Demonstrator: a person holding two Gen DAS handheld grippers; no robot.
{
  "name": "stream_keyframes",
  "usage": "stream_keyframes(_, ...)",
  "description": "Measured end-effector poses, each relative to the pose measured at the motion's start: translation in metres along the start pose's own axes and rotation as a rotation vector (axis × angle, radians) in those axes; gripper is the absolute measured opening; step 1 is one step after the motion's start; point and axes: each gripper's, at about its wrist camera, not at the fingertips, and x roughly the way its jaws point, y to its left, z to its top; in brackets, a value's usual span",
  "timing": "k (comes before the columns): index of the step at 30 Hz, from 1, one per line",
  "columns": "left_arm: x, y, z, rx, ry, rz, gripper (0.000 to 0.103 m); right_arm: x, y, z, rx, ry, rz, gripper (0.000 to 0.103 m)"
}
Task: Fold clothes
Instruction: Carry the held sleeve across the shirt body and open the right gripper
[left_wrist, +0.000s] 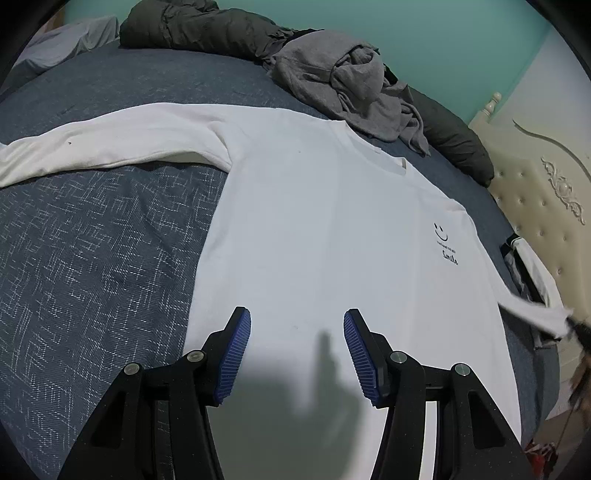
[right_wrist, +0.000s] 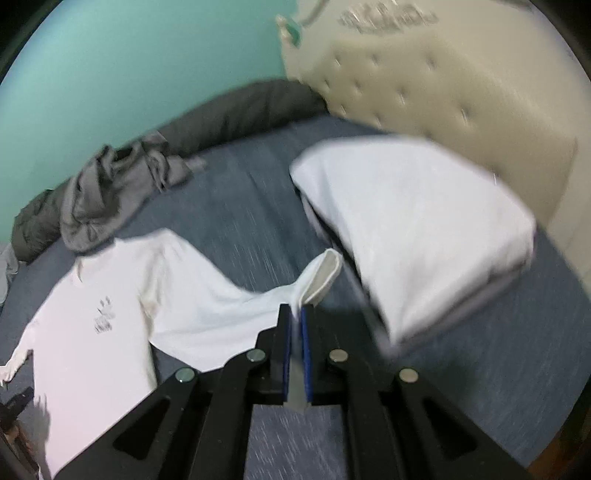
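Now, left gripper (left_wrist: 297, 325): jaws spread, over white shirt (left_wrist: 332, 229).
Right gripper (right_wrist: 296, 325): jaws pinching sleeve (right_wrist: 236, 314) cuff.
Pillow (right_wrist: 417, 221): beyond right jaws, on bed (left_wrist: 92, 240).

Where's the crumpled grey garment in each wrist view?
Left wrist: crumpled grey garment lies top centre-right, on the blue bedspread just past the collar of the white long-sleeved shirt.
Right wrist: crumpled grey garment sits upper left, beyond the shirt, beside the teal wall.
Shared landmark: the shirt's black smile print, blurred in the right view.
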Motion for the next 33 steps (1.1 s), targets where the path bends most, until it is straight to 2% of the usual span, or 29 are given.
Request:
stream_keyframes(7, 0.003, -0.002, -0.005, 0.027, 0.015, 0.011, 0.057, -0.010, -0.003, 0.096, -0.086, -0.045, -0.059, 0.005)
stream_keyframes(16, 0.004, 0.004, -0.003, 0.025, 0.019, 0.031, 0.057, 0.027, -0.025, 0.170, -0.145, -0.025, -0.142, 0.005)
stream_keyframes(21, 0.011, 0.003, -0.001, 0.016, 0.034, 0.023, 0.057, 0.046, -0.049, 0.189, -0.120, -0.019, -0.191, 0.005)
stream_keyframes(33, 0.023, -0.012, -0.001, 0.055, 0.053, 0.037, 0.057, 0.121, -0.093, 0.172, -0.057, 0.128, -0.263, 0.005)
